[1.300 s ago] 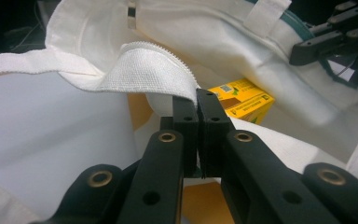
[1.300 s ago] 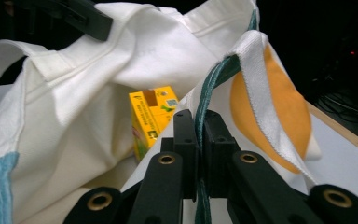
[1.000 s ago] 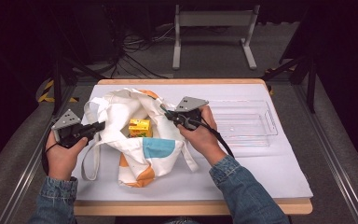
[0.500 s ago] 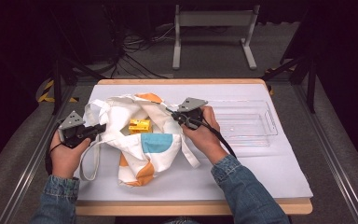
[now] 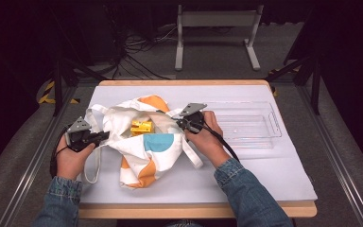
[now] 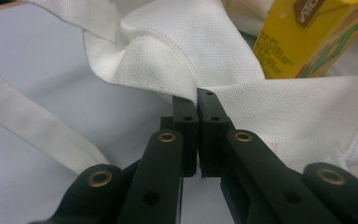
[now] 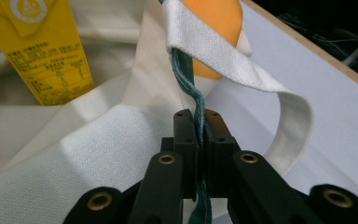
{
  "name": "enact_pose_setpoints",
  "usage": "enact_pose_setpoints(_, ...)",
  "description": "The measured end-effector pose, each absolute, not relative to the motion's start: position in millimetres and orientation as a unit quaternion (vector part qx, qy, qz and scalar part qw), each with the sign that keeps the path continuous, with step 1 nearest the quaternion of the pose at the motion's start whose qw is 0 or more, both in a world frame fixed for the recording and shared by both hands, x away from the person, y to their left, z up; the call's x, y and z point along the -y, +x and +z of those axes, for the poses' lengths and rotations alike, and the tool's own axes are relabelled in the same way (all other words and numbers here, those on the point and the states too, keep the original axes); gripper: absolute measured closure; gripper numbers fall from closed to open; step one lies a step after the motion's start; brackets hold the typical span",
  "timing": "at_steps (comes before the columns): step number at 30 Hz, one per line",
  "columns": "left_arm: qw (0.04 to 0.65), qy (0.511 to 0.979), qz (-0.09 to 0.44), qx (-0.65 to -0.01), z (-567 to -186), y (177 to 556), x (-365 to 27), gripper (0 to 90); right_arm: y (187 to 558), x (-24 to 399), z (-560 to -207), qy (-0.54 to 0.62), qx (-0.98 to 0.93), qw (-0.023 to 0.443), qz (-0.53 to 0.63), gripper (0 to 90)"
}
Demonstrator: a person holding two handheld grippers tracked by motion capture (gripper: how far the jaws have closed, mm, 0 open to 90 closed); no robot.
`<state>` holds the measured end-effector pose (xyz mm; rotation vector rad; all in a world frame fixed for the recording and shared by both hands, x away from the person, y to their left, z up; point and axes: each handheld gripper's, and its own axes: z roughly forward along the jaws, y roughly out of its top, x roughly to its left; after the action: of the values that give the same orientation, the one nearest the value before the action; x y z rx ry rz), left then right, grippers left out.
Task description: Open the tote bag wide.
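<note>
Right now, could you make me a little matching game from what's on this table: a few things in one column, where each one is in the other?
Things:
1. yellow carton
2. clear tray
3. left gripper
4. right gripper

Places:
A. clamped on the tote bag rim's green edge
B. inside the open bag
C. clamped on the bag's white cloth
D. right of the bag

Pairs: 1-B, 2-D, 3-C, 4-A

White bag [image 5: 142, 142] with orange, blue patches, green edging; yellow carton [image 5: 141, 126]; black tools.

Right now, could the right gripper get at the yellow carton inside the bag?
Probably not yet. The right gripper is shut on the tote bag rim, so it must let go first. The yellow carton itself lies uncovered in the bag's open mouth, close by.
</note>
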<state>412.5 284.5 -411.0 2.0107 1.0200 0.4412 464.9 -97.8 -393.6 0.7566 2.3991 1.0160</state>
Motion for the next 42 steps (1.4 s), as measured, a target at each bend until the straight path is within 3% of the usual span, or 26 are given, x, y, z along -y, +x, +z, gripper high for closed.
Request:
enact_pose_setpoints(15,0.391,0.803,0.148,-0.424,-423.5,416.8,-285.6,86.6,466.0,95.5,-408.5,0.302,-0.872,0.182,0.339,85.7)
enact_pose_setpoints(21,0.410,0.792,0.158,-0.424,-412.9,411.7,-290.6,78.2,463.6,100.3,-403.0,0.303,-0.864,0.184,0.358,78.6)
enact_pose_setpoints(22,0.422,0.782,0.167,-0.428,-407.0,409.5,-293.7,66.9,460.9,104.5,-396.9,0.304,-0.855,0.191,0.375,72.9)
enact_pose_setpoints(26,0.451,0.760,0.178,-0.432,-393.3,402.2,-300.5,52.4,453.7,112.4,-383.5,0.300,-0.839,0.204,0.406,63.9)
enact_pose_setpoints(32,0.498,0.734,0.194,-0.419,-367.4,387.8,-307.9,48.0,441.4,122.5,-363.9,0.292,-0.821,0.220,0.439,62.8)
enact_pose_setpoints(42,0.511,0.736,0.187,-0.404,-342.8,371.4,-302.1,46.0,408.2,109.0,-336.6,0.231,-0.815,0.193,0.495,65.5)
